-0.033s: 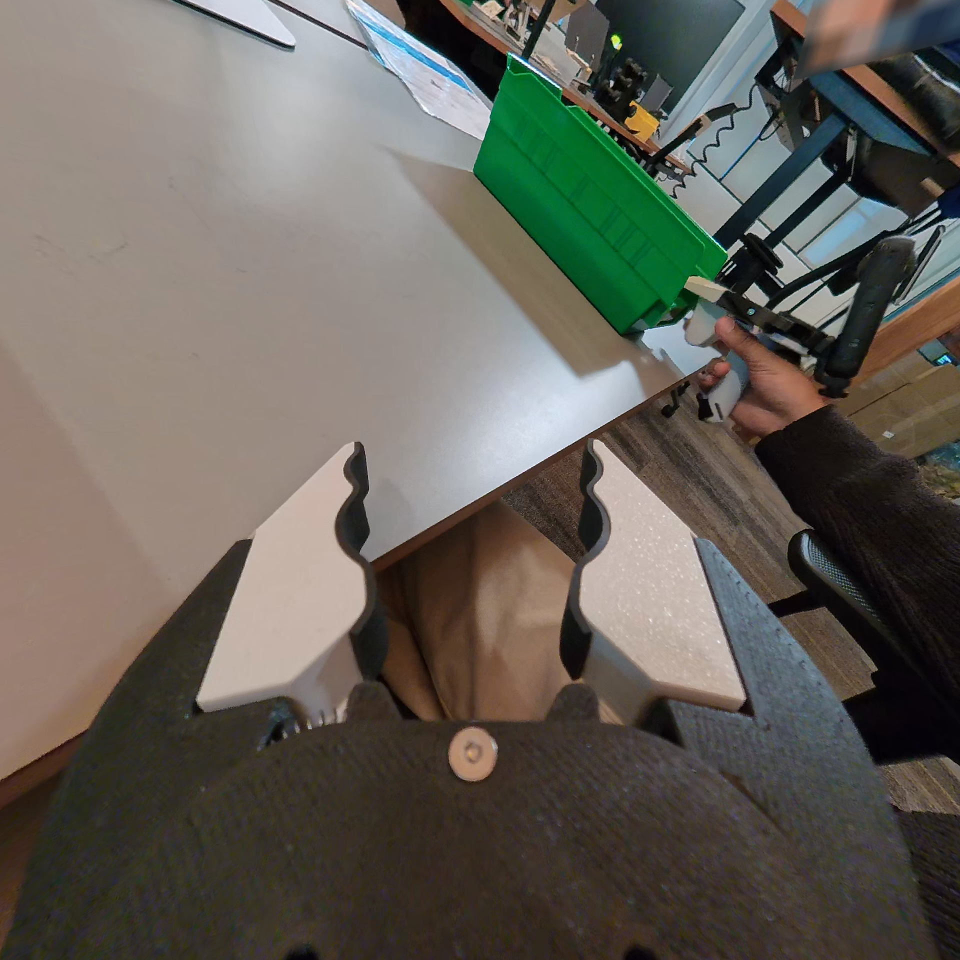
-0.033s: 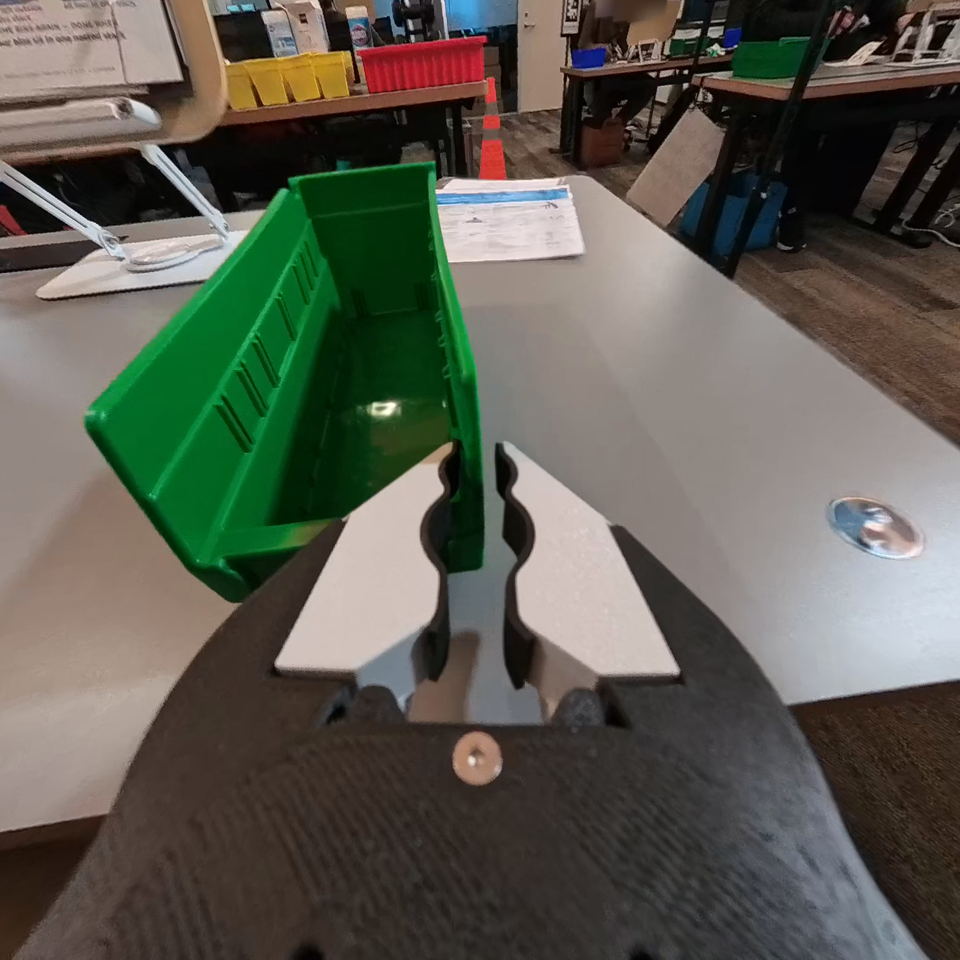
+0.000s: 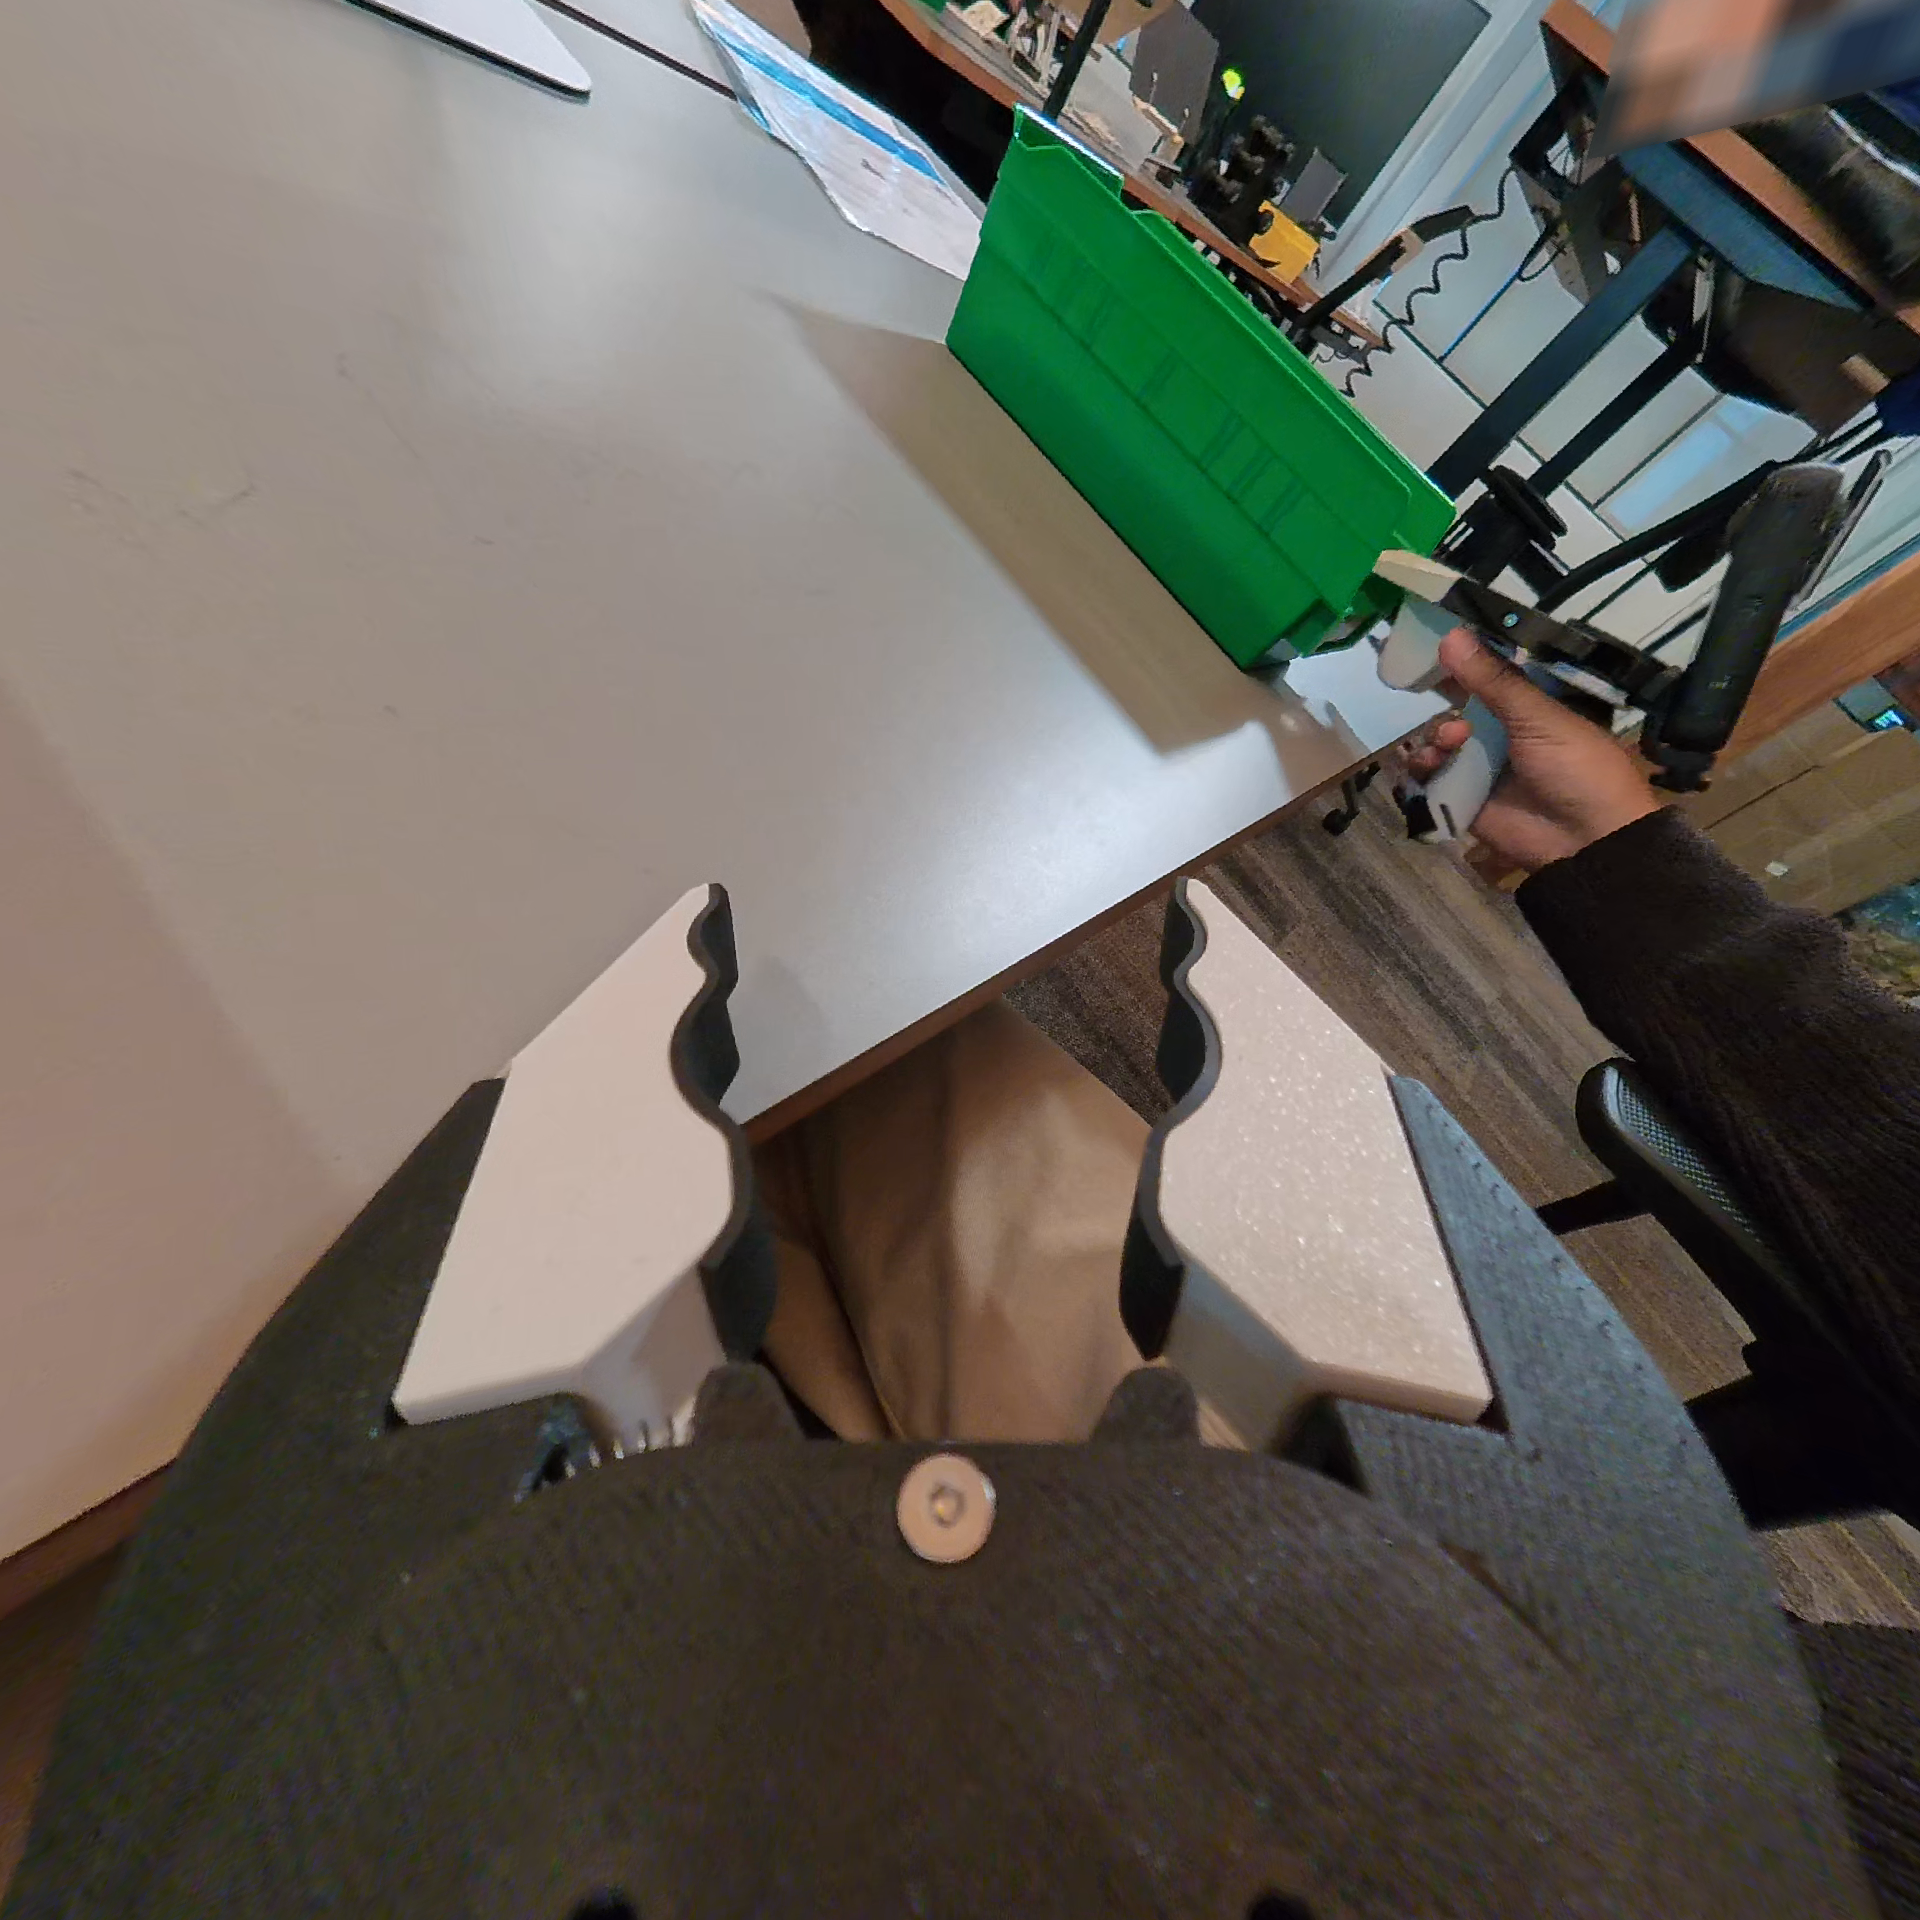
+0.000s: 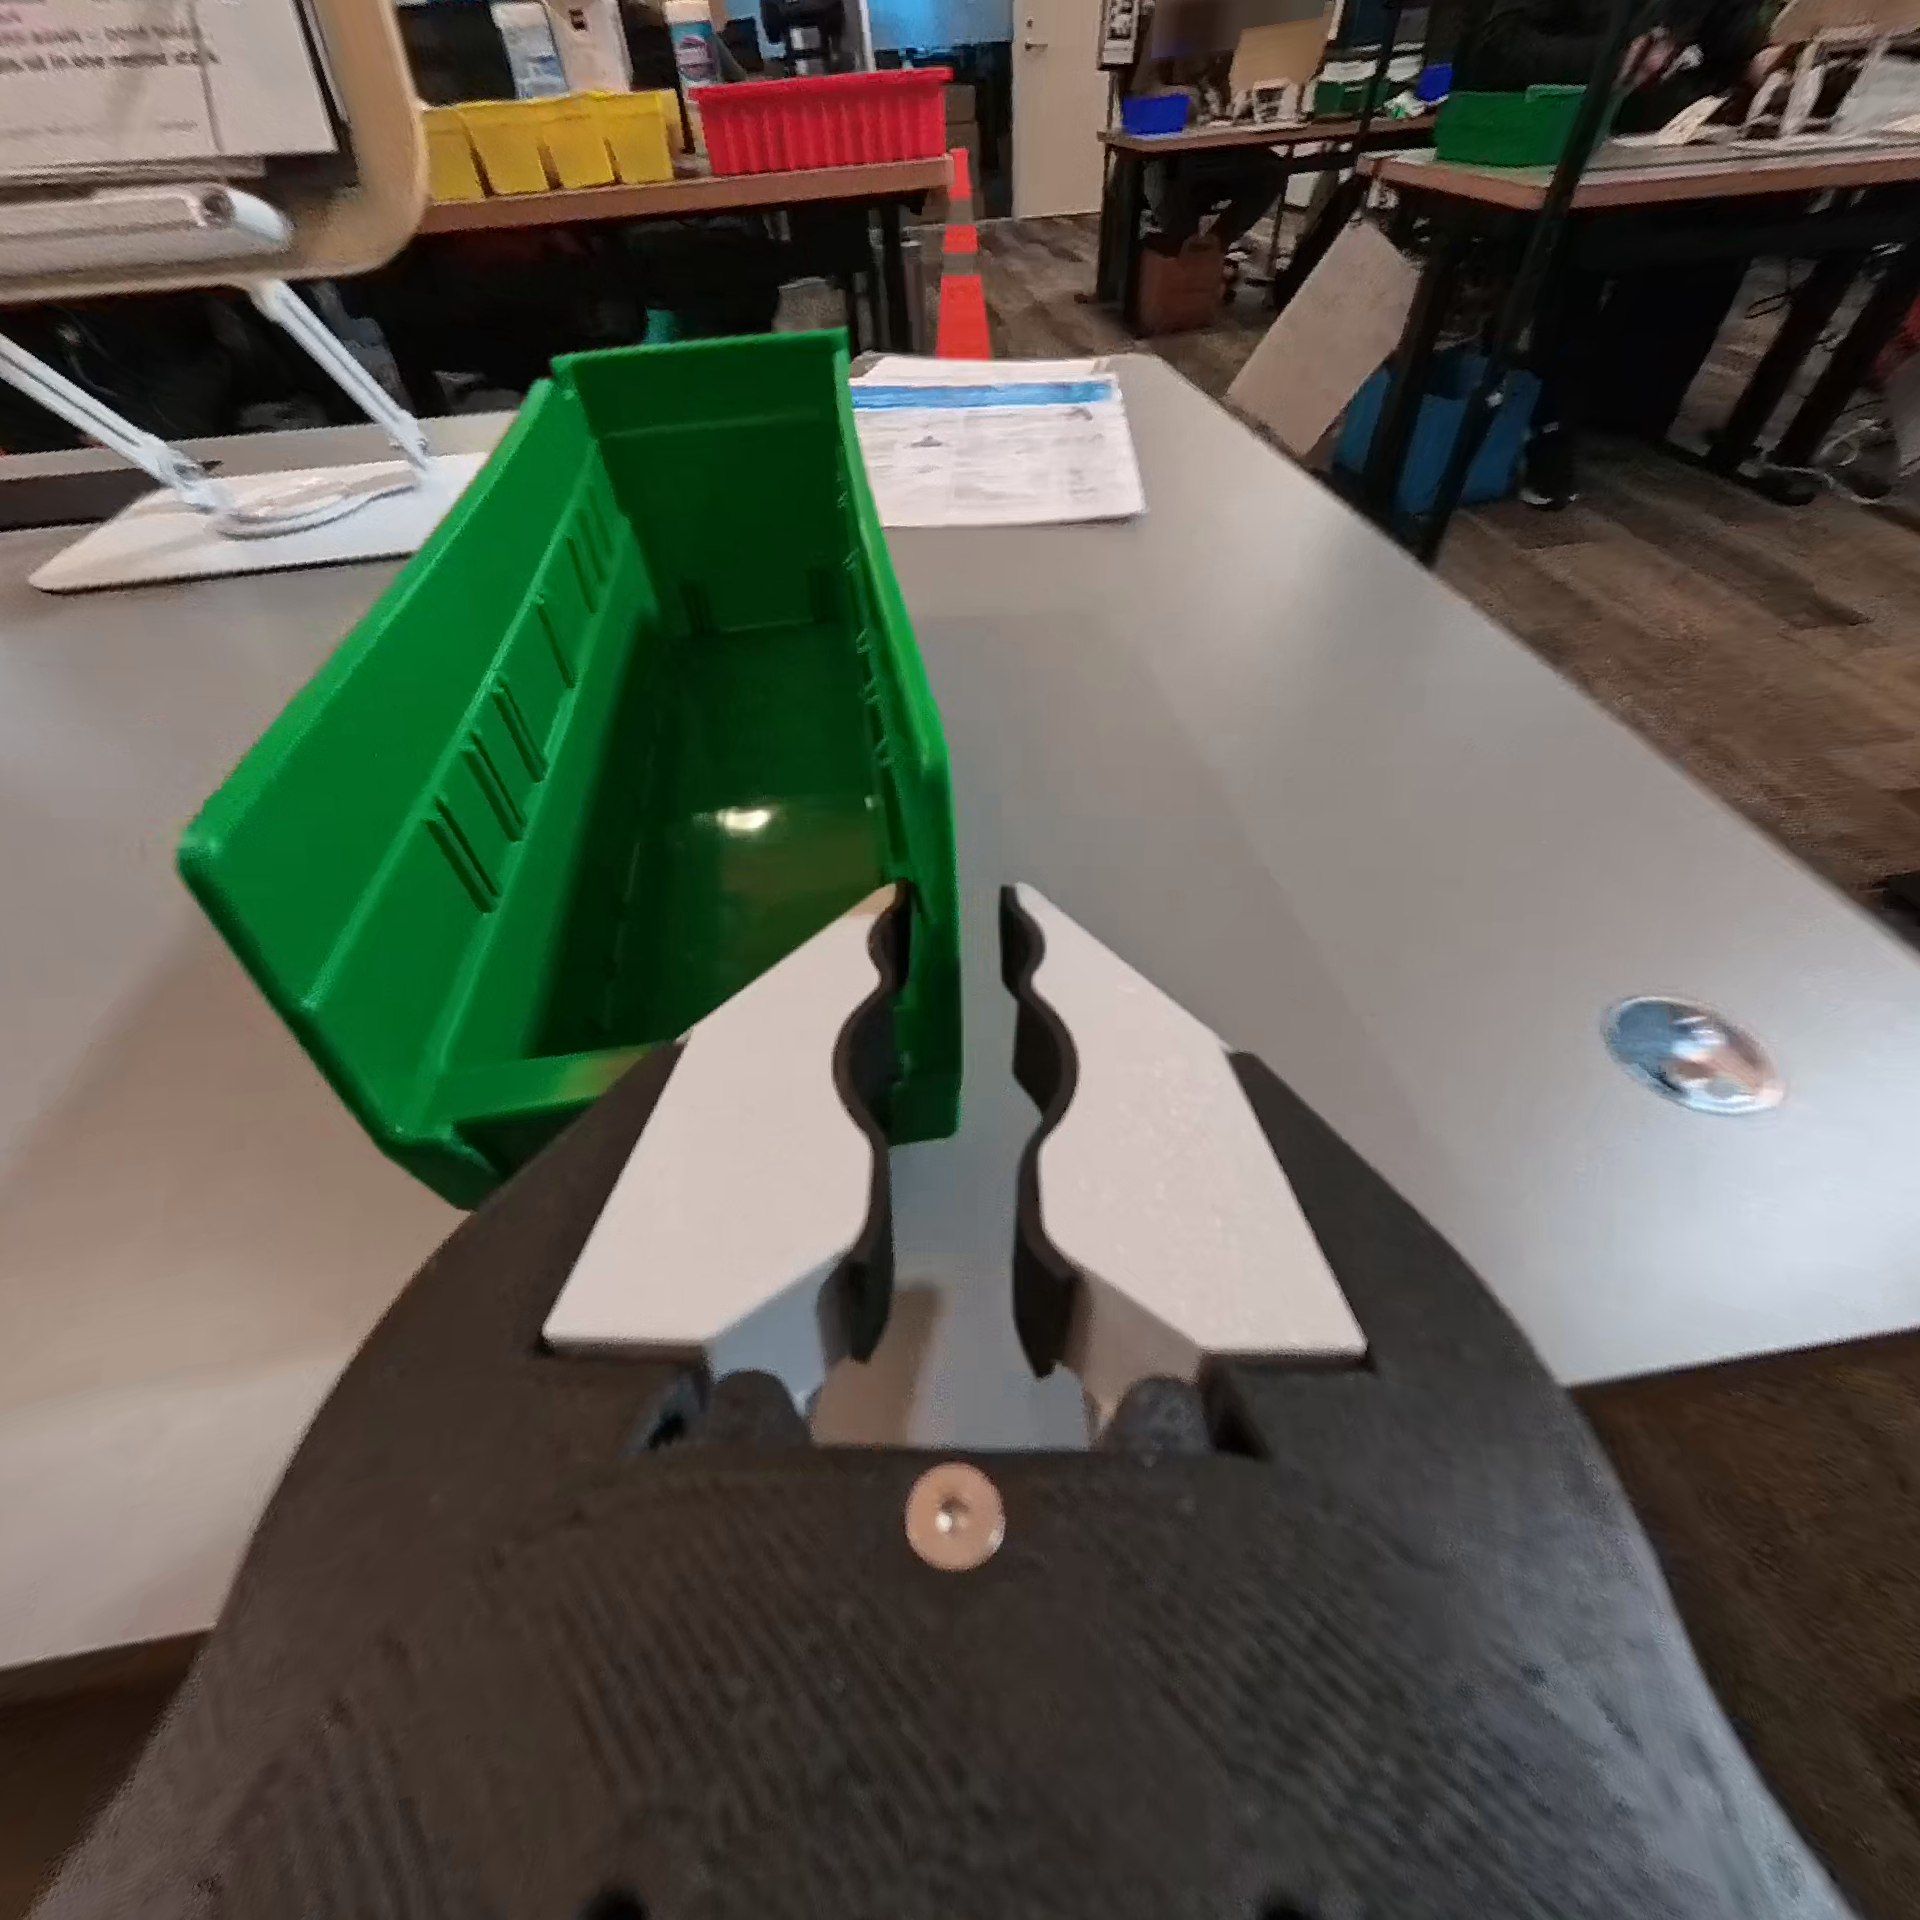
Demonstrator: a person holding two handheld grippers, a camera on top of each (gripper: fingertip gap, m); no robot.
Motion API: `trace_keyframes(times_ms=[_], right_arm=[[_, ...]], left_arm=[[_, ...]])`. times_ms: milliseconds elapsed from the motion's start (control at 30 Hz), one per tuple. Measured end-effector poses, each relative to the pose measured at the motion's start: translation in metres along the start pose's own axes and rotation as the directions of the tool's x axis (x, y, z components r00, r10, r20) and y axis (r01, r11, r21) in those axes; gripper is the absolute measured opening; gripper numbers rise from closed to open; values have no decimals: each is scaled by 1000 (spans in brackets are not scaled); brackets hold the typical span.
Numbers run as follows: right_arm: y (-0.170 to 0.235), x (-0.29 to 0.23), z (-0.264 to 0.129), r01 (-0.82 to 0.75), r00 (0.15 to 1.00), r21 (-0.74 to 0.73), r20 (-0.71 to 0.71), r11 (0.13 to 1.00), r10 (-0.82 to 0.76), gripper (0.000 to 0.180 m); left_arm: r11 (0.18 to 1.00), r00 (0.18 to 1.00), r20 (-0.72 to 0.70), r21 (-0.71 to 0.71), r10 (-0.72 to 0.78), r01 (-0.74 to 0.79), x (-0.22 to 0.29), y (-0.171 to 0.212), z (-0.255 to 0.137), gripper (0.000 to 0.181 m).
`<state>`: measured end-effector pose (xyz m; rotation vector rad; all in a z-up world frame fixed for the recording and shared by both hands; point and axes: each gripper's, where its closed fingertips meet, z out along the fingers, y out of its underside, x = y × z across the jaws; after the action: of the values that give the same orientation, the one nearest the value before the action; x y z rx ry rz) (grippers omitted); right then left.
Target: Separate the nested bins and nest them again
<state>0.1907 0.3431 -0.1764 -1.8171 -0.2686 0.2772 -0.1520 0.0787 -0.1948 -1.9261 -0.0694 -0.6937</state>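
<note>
A long green bin lies on the grey table, tilted towards its left side; I cannot tell if a second bin is nested inside. My right gripper straddles the near end of its right wall. The left pad touches the wall and a thin gap shows at the right pad, so the jaws are slightly open. In the left wrist view the bin stands far right, with the right gripper at its near end, held by a hand. My left gripper is open and empty over the table's front edge.
A printed sheet lies behind the bin and a white lamp base at back left. A round metal grommet sits in the table at right. A chair and a tan-trousered leg are below the front edge.
My right gripper's jaws have parted a little around the bin's right wall. The bin and my left gripper have not visibly moved.
</note>
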Motion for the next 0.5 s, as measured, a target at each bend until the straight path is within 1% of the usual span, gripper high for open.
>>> trace_keyframes(times_ms=[100, 133, 167, 200, 267, 333, 400, 467, 500], right_arm=[[-25, 5, -17, 57, 996, 54, -77, 997, -53, 19], [-38, 0, -25, 76, 994, 95, -81, 993, -69, 17], [-51, -11, -34, 86, 995, 147, -60, 985, -78, 11], [-64, -28, -44, 82, 997, 201, -5, 976, -83, 4], [-87, -72, -62, 29, 985, 287, 152, 958, -76, 2], [-101, -121, -78, -43, 947, 312, 314, 949, -60, 0], [-100, -174, -89, -114, 879, 278, 476, 954, -34, 0], [-79, -228, -93, -128, 794, 177, 608, 976, -6, 6], [-62, -253, -93, -105, 758, 109, 652, 988, 9, 13]], left_arm=[[1000, 1000, -5, -14, -10, 9, 0, 1, 0, 83], [1000, 1000, -7, -25, -14, 14, 0, 2, 1, 85], [999, 1000, -6, -36, -18, 17, -1, 4, 1, 87], [999, 1000, -8, -45, -20, 20, -1, 5, 2, 88], [999, 1000, -14, -48, -25, 24, -1, 5, 3, 90], [999, 1000, -23, -33, -17, 16, 1, 2, 2, 92], [1000, 1000, -29, -14, 8, -8, 4, -2, 2, 93], [999, 999, -27, 9, 44, -44, 5, -6, -1, 92], [998, 998, -18, 28, 59, -58, 5, -10, -2, 91]])
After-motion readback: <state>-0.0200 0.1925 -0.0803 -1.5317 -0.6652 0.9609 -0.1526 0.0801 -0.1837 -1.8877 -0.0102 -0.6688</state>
